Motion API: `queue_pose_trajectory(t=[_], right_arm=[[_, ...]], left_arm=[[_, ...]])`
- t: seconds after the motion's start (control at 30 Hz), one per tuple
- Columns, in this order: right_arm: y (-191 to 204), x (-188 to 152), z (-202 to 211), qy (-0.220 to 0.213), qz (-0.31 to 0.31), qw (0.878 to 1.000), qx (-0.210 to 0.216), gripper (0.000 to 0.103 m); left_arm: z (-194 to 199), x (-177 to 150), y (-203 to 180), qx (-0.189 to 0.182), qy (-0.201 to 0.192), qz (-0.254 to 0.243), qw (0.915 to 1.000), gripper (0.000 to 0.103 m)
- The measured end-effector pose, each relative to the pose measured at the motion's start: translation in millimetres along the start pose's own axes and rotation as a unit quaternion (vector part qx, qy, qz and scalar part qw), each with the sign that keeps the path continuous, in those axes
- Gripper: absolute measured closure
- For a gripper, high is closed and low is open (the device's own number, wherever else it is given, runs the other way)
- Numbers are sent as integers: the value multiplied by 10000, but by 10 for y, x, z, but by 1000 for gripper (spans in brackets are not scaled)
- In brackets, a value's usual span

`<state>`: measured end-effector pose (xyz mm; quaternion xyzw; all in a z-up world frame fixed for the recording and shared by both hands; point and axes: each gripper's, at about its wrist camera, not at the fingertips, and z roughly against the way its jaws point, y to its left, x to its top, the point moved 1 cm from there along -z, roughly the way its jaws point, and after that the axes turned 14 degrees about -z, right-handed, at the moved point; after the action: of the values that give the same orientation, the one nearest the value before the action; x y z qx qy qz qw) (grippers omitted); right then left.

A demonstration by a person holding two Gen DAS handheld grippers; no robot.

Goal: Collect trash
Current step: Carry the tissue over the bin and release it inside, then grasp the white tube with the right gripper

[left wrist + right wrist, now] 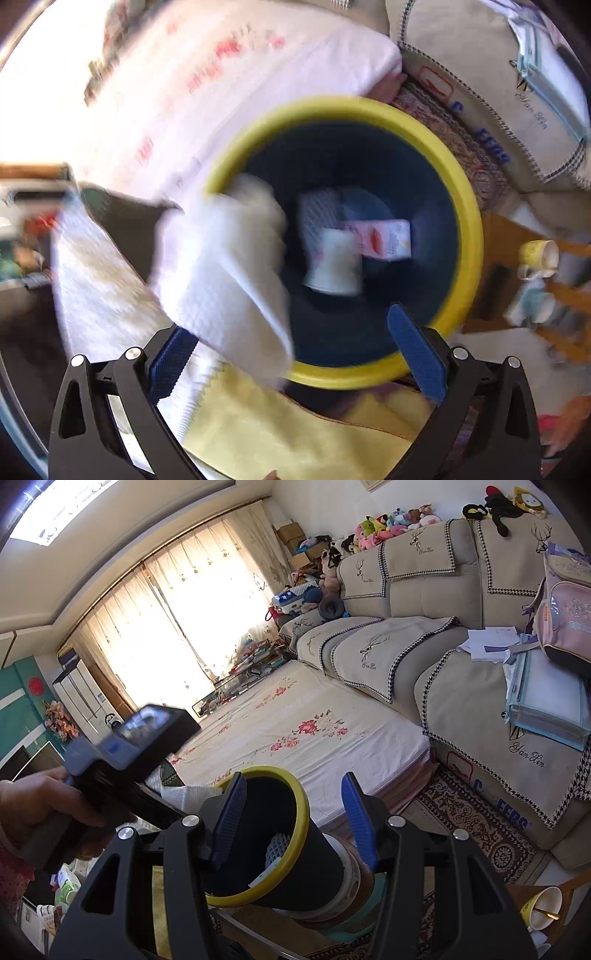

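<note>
We see a dark bin (369, 332) with a yellow round rim holding a white cup (334, 262), a small carton (388, 240) and mesh. Quilted white tissue (225, 273) hangs blurred over its rim, free of our spread left gripper (291, 350). Our right gripper (295, 819), open and empty, straddles the bin's rim.

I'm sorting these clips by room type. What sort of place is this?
Most likely a home living room: a beige sofa with stuffed toys along its back, a curtained window, and a floral-sheeted mattress on the floor by a patterned rug.
</note>
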<state>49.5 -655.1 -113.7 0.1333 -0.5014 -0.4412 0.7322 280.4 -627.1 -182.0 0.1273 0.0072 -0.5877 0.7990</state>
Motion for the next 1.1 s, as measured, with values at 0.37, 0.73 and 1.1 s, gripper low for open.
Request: queue_pose_trajectory(t=[0.37,0.73,1.1], right_arm=[[-31,36,88,-19,-27,10000,93,49],[87,2,205,-193,139,9996,155,43],[1111,-780,-17,770,1515,9821,809,41]], left_arm=[[128,-11,-496,1838,757,-2097,9573,5],[1143,-453,233,559,-1356,244,9889,5],[1493,-3758,863,564,-3759,2960,8763,5]])
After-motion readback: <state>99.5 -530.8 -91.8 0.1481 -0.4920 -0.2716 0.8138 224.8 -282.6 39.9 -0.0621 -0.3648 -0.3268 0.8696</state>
